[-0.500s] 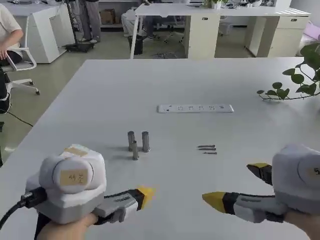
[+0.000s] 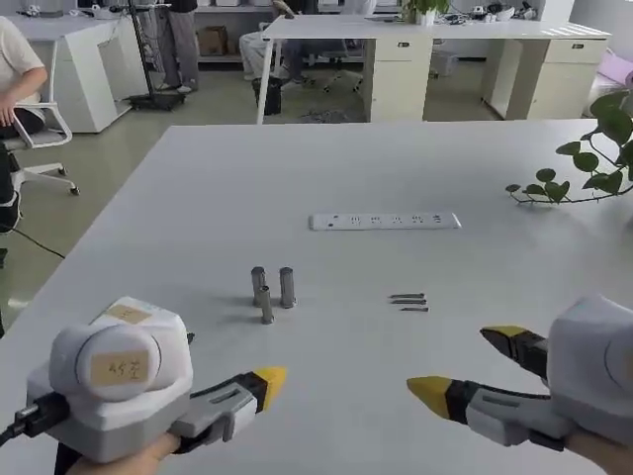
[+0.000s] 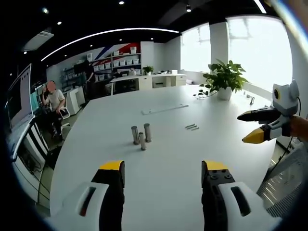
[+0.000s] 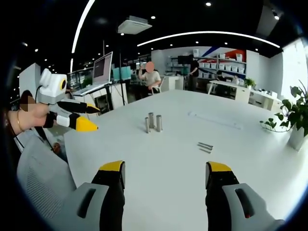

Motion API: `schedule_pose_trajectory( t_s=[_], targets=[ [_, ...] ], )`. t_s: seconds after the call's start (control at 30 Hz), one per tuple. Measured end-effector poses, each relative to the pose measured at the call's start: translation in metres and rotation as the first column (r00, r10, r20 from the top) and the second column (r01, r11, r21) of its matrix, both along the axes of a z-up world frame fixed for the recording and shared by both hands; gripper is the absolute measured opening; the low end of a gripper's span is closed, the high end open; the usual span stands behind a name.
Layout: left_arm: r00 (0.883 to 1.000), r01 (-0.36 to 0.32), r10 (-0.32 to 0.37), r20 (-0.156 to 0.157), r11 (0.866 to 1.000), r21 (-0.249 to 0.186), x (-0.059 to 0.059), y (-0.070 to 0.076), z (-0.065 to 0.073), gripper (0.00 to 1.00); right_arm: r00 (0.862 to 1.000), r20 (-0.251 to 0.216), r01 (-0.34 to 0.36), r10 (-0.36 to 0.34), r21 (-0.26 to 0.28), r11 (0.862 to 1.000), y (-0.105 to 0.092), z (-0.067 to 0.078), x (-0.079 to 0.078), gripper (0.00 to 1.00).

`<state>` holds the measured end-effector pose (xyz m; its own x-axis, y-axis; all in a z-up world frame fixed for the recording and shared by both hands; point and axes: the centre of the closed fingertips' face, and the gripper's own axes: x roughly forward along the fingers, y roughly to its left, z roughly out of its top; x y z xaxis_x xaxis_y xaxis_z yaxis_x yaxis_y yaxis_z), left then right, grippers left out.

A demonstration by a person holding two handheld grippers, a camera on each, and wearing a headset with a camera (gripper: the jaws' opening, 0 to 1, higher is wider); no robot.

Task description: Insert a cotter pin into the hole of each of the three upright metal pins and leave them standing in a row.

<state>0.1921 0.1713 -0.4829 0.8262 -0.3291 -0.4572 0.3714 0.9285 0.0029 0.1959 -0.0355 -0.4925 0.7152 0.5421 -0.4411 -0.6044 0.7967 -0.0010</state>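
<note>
Head view: insertion judged not yet begun.
Three metal pins [image 2: 272, 290] upright, clustered, not in a row; cotter pins [image 2: 408, 302] loose at their 3 o'clock; left gripper [image 3: 163, 166], right gripper [image 2: 465, 361] wide, empty.

Bare table [image 2: 336, 361] lay open up to the three upright pins [image 2: 287, 287], bunched close together; cotter pins [image 2: 408, 301] lay well clear rightward; power strip [image 2: 386, 221] sat beyond.

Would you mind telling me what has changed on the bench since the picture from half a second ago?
The left gripper has drawn slightly back toward the person and leftward; the right gripper has barely shifted. Both are open and hold nothing. The small downward shift of the whole picture is the camera. The three metal pins, the cotter pins and the power strip stayed put.
</note>
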Motion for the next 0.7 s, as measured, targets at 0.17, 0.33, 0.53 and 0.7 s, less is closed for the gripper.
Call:
schedule_pose_trajectory(
  t_s=[0.17,0.33,0.53,0.7],
  targets=[
    [1.0,-0.002,0.002,-0.002,1.0,0.002,-0.0015,0.0001,-0.0008,0.64,1.0,0.004,-0.003,0.003,-0.028,1.0,-0.001,-0.0012,-0.0004,0.67],
    [1.0,-0.005,0.005,0.002,1.0,0.001,-0.0019,0.0012,0.0005,0.63,1.0,0.013,-0.015,0.015,-0.057,0.998,-0.0011,-0.0011,-0.0016,0.67],
    [1.0,-0.01,0.01,0.007,1.0,0.001,-0.0019,0.0028,0.002,0.63,1.0,0.009,-0.01,0.011,-0.05,0.999,-0.0016,-0.0001,-0.0011,0.67],
    [1.0,-0.009,0.009,0.005,1.0,0.005,-0.0023,0.0026,0.0015,0.63,1.0,-0.004,-0.007,0.007,-0.055,0.998,-0.003,-0.0028,-0.0017,0.69]
  ],
)
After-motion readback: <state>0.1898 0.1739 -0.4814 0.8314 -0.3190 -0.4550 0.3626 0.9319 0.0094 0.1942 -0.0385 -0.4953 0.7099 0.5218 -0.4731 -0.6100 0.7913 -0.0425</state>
